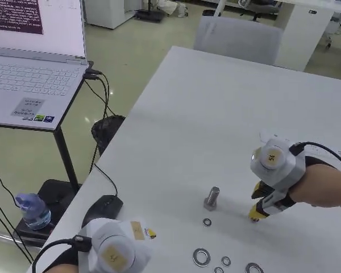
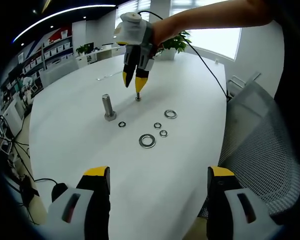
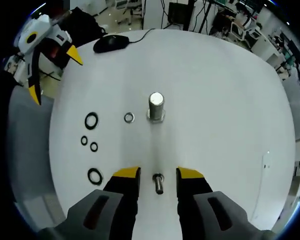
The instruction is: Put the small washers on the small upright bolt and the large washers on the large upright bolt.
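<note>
Hovering my right gripper [image 3: 158, 173] close to the large bolt [image 3: 156, 106], I had its jaws part open either side of the small bolt [image 3: 158, 184], gripping nothing. My left gripper [image 2: 158, 172] was wide open, empty too. All five washers [image 3: 91, 120] lay loose beside the large bolt. One careless nudge or squeeze would've probably toppled that small bolt.

A white open laptop [image 1: 28, 68] is seen at upper left, a black computer mouse [image 1: 102, 209] at lower left, a grey chair back [image 1: 238, 37] at the top.
</note>
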The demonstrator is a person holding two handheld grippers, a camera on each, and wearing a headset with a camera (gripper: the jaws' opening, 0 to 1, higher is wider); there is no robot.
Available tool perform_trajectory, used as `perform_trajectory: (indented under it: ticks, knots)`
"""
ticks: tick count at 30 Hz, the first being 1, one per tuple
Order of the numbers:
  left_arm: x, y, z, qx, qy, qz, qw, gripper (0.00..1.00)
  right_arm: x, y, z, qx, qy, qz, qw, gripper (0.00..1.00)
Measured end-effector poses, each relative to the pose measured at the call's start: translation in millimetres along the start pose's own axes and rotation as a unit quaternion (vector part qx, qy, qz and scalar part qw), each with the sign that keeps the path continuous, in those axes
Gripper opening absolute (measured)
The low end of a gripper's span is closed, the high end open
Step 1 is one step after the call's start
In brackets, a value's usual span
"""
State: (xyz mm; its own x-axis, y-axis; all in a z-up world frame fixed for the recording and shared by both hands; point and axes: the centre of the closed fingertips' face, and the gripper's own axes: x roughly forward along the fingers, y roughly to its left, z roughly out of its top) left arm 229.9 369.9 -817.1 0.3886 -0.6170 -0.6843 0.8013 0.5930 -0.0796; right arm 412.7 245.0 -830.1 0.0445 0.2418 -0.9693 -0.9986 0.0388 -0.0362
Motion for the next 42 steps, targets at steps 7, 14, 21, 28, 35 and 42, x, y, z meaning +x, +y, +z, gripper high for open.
perform_trajectory:
  ticks: [7, 14, 21, 28, 35, 42]
  knots:
    - [-1.6, 0.7, 1.8, -0.001, 0.000, 0.003, 1.0000, 0.80, -3.7, 12.1, 7.7, -0.013, -0.004, 0.007, 0.9999, 0.30]
    - [-2.7, -0.3, 3.2, 0.000, -0.002, 0.004, 1.0000, 0.79, -6.2, 29.6, 14.0, -0.031, -0.005, 0.012, 0.9994, 0.29]
    - [-3.6, -3.5, 2.0, 0.000, 0.000, 0.004, 1.0000, 0.79, -6.2, 47.2, 16.8, -0.042, -0.007, 0.020, 0.9989, 0.29]
    - [-3.6, -4.0, 3.2, 0.004, 0.000, 0.003, 1.0000, 0.79, -7.6, 62.5, 16.1, -0.047, -0.010, 0.026, 0.9985, 0.29]
    - [-3.0, -5.7, 6.7, 0.007, -0.005, 0.002, 1.0000, 0.79, -6.4, 80.7, 15.3, -0.053, -0.014, 0.034, 0.9979, 0.29]
    - [-3.4, -7.7, 6.6, 0.009, -0.005, 0.000, 0.9999, 0.78, -3.3, 95.8, 15.4, -0.058, -0.018, 0.039, 0.9974, 0.28]
